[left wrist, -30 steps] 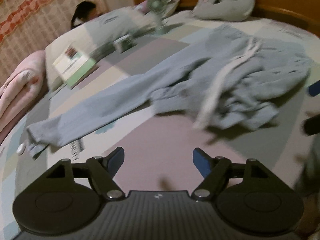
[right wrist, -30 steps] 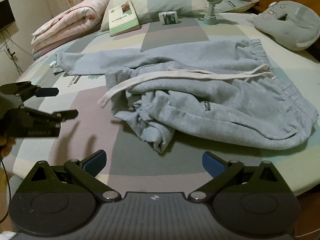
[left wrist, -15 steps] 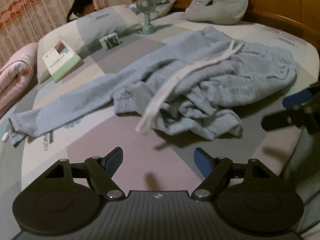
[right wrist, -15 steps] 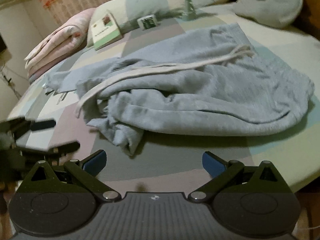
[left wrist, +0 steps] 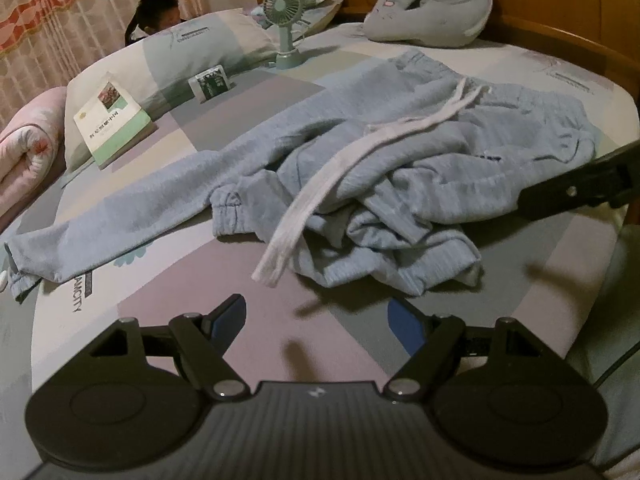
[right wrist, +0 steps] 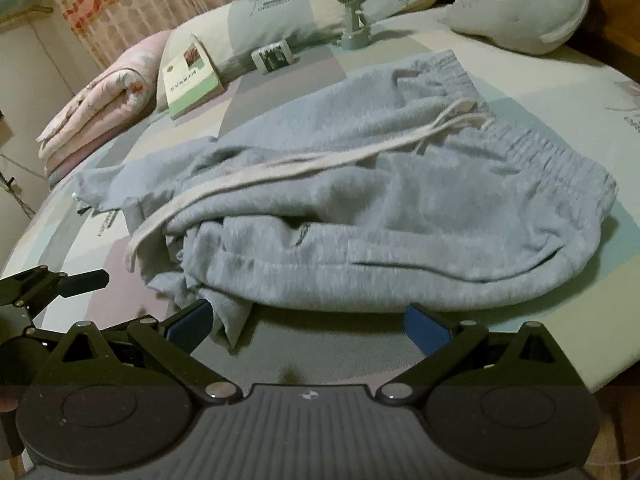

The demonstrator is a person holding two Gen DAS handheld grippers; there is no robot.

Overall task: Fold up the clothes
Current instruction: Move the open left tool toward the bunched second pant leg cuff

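We see a bed (left wrist: 568, 92) with a patchwork cover, viewed from two handheld grippers. A pair of grey sweatpants (left wrist: 400, 168) lies crumpled across the middle of the bed, one leg stretched out toward nine o'clock in the left wrist view, its white drawstring (left wrist: 316, 196) trailing over the folds. Our left gripper (left wrist: 316, 322) hovers at six o'clock over bare cover, its blue-tipped jaws spread wide with nothing between them. Our right gripper (right wrist: 308, 322) sits at six o'clock in its own view, jaws likewise wide apart and gripping nothing; a bunched fold of the sweatpants lies just beside its left pad (right wrist: 188, 326), and we cannot tell whether they touch. Toward twelve o'clock stand a small green fan (left wrist: 286, 20) and a grey cushion (left wrist: 432, 4). Toward ten o'clock lie a green book (left wrist: 114, 122) against a pillow (left wrist: 208, 48), a small card (left wrist: 212, 82) and a rolled pink quilt (left wrist: 28, 148).
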